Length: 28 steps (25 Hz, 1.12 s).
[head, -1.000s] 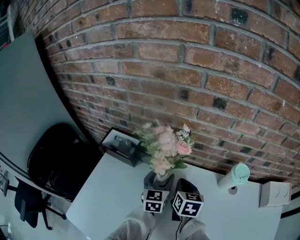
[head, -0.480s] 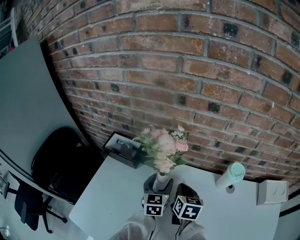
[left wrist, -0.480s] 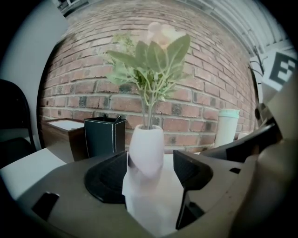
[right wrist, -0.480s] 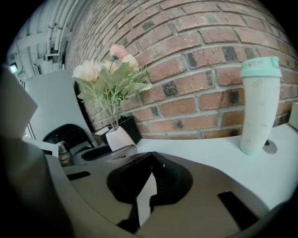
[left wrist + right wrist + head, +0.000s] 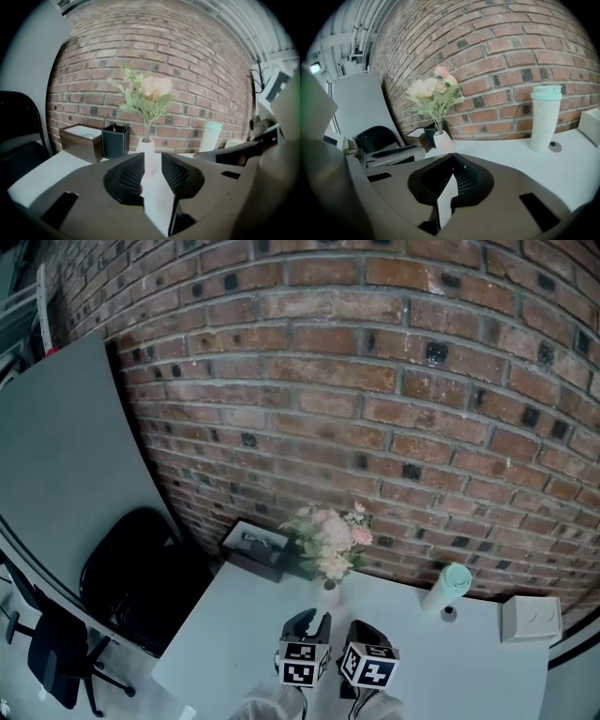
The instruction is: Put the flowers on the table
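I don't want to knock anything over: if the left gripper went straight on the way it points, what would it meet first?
Most likely the white vase of flowers, standing on the table straight beyond the left gripper, whose jaws are closing with nothing between them. Depth is unclear.

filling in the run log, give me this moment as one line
flowers in vase: upright on table | left gripper: jaws closing, nothing between | right gripper: shut, empty | task: looks done
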### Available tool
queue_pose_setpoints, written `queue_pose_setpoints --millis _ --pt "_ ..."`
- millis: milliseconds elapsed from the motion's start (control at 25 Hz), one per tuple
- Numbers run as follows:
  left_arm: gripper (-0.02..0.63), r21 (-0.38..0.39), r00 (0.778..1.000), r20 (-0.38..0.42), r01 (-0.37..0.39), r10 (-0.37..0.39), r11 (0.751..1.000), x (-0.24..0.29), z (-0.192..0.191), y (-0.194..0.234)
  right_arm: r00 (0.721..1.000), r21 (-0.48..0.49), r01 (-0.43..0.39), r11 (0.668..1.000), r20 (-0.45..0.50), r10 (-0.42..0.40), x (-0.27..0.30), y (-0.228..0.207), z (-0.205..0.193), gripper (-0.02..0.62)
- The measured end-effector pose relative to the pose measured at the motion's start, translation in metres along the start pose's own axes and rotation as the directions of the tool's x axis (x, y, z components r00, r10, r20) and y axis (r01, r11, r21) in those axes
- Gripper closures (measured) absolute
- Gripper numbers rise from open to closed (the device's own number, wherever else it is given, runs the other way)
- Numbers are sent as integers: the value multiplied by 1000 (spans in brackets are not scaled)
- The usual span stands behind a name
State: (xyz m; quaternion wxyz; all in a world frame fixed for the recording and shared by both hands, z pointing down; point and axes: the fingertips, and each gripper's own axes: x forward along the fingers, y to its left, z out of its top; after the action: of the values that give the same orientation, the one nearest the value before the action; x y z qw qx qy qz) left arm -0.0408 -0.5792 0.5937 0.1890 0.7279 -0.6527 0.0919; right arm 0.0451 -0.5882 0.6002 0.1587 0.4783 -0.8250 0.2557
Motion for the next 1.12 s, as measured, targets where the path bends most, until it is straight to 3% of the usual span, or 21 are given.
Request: queue_pose_setpoints --millis 40,200,320,720,1120 --pt "505 3 1000 5 2 -2 1000 -11 4 -1 1000 -4 3 1000 2 -3 -9 6 1 571" --pt "575 -7 1000 7 -16 16 1000 -58 12 -3 1000 -14 20 1000 7 -20 -48 27 2 572" --pt "595 -12 1000 3 -23 23 1000 -96 8 -6 1000 -20 25 999 12 -24 -77 44 -4 571" --pt "598 56 999 -14 43 -42 997 -191 5 -28 994 -15 100 995 52 -99 -163 88 -23 572" --pt "598 12 994 30 102 -103 995 -243 15 -35 988 -3 129 992 90 -128 -218 112 -39 572"
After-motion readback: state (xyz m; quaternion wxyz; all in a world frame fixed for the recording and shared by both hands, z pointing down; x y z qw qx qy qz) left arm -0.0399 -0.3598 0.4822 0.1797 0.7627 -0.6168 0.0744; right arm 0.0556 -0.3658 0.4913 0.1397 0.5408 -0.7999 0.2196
